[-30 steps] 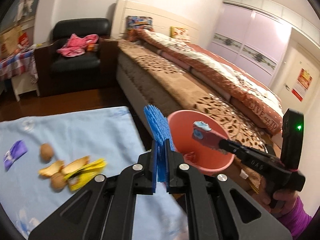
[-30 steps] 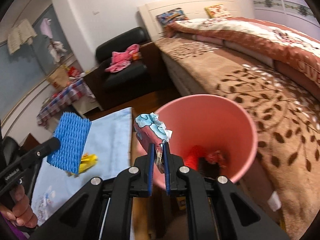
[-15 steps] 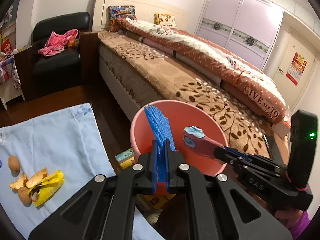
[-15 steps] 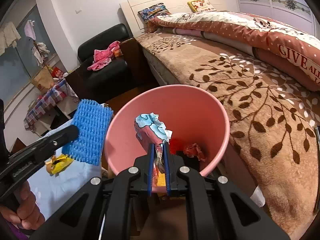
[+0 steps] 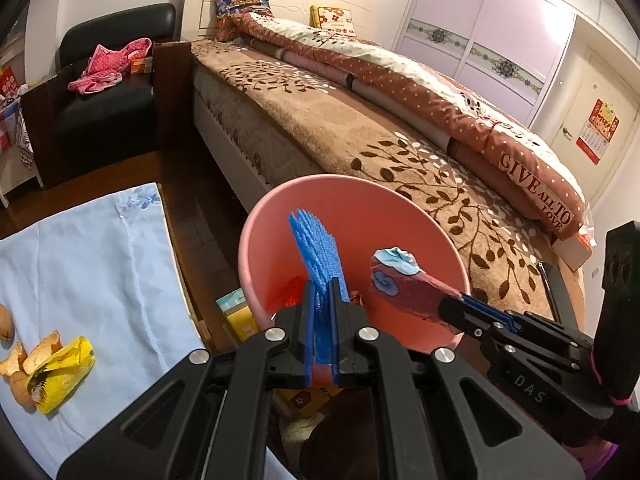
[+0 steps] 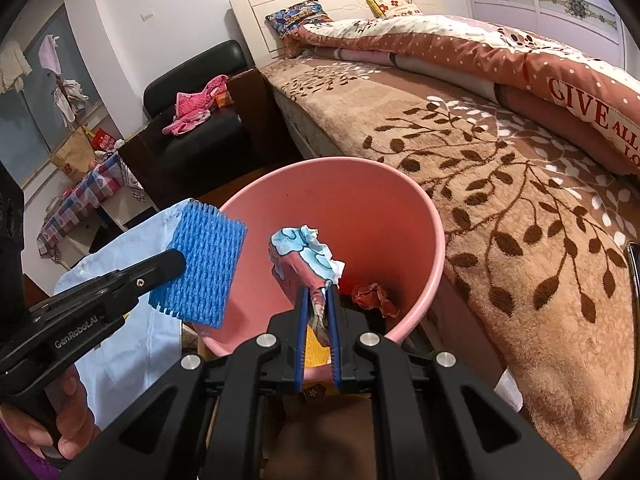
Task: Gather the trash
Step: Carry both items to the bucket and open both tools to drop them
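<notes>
The pink bin (image 6: pixel 400 216) stands on the floor between the bed (image 6: pixel 500 168) and the worktop with the light blue cloth (image 5: pixel 88 264), and two pieces of trash now hang over its mouth. The left gripper (image 5: pixel 322 300) is pinching a blue foam net (image 5: pixel 316 252), which stands upright above the near-left part of the bin opening. The right gripper (image 6: pixel 318 304) is pinching a crumpled red and light blue wrapper (image 6: pixel 306 256), held above the middle of the bin. At the bottom of the bin some red crumpled trash (image 6: pixel 374 298) already lies. The step in hand seems to be the drop: both pieces are carried to the bin and wait for release. The next move calls for spreading both pairs of jaws, so each piece falls inside; the net is close to the bin rim, so I think it should go a little more toward the bin's middle first. Left of the bin, on the cloth, a yellow wrapper (image 5: pixel 60 376) with peels and nuts is not yet collected. Compared with one second ago, the left gripper has come from beside the bin to over its opening, and the bin fills more of both views.
</notes>
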Demonstrator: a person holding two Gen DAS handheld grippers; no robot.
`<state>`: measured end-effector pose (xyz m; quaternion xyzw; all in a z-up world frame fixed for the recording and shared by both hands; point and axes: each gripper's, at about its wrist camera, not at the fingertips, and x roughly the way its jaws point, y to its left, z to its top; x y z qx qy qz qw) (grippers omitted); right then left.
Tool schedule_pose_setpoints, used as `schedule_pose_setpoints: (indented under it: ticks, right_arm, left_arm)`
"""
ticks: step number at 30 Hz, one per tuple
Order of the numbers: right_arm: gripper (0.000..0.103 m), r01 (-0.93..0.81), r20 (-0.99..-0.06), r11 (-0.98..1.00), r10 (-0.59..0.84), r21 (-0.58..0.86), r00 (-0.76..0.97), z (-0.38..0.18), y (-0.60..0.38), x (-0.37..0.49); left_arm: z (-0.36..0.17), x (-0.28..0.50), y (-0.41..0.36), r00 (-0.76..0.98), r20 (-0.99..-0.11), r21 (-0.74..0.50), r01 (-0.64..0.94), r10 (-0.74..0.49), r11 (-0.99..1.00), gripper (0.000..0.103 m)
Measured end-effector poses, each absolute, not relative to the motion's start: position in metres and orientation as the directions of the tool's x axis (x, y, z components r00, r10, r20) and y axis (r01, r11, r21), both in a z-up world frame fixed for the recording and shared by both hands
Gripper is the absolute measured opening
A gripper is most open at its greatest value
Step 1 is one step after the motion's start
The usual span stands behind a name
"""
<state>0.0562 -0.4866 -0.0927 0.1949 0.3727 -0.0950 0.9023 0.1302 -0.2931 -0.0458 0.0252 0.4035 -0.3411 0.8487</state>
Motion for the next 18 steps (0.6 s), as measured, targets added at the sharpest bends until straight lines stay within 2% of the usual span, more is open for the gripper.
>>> schedule_pose_setpoints:
  ticks: [4, 6, 7, 8, 13, 16, 18]
  right_arm:
    - [0.009, 0.316, -0.712, 0.907, -0.025, 0.280, 0.702, -0.094, -0.486, 0.057]
    - [0.010, 0.319, -0.713, 0.906, -0.027, 0.279, 0.700, -0.095, -0.486, 0.057]
    - [0.010, 0.322, -0.714, 0.905, -0.028, 0.280, 0.700, -0.095, -0.486, 0.057]
    - [0.010, 0.323, -0.714, 0.903, -0.026, 0.283, 0.700, -0.095, -0.486, 0.057]
    - [0.015, 0.331, -0.711, 0.899, -0.032, 0.286, 0.702, -0.094, -0.487, 0.056]
    - [0.033, 0.340, -0.707, 0.896, -0.043, 0.285, 0.706, -0.092, -0.487, 0.054]
    - [0.037, 0.346, -0.702, 0.892, -0.046, 0.291, 0.711, -0.090, -0.487, 0.052]
  left_arm:
    - [-0.046, 0.130, -0.293, 0.432, -0.707, -0.235, 0.603, -0.560, 0.762, 0.009]
    - [-0.046, 0.131, -0.293, 0.428, -0.712, -0.239, 0.598, -0.557, 0.765, 0.026]
    - [-0.045, 0.131, -0.291, 0.430, -0.708, -0.247, 0.592, -0.560, 0.768, 0.038]
    - [-0.045, 0.130, -0.290, 0.433, -0.703, -0.252, 0.589, -0.563, 0.768, 0.040]
    - [-0.041, 0.128, -0.287, 0.439, -0.699, -0.251, 0.588, -0.564, 0.769, 0.040]
    - [-0.038, 0.125, -0.283, 0.443, -0.695, -0.253, 0.586, -0.566, 0.769, 0.040]
    - [-0.037, 0.122, -0.279, 0.447, -0.694, -0.251, 0.584, -0.564, 0.772, 0.040]
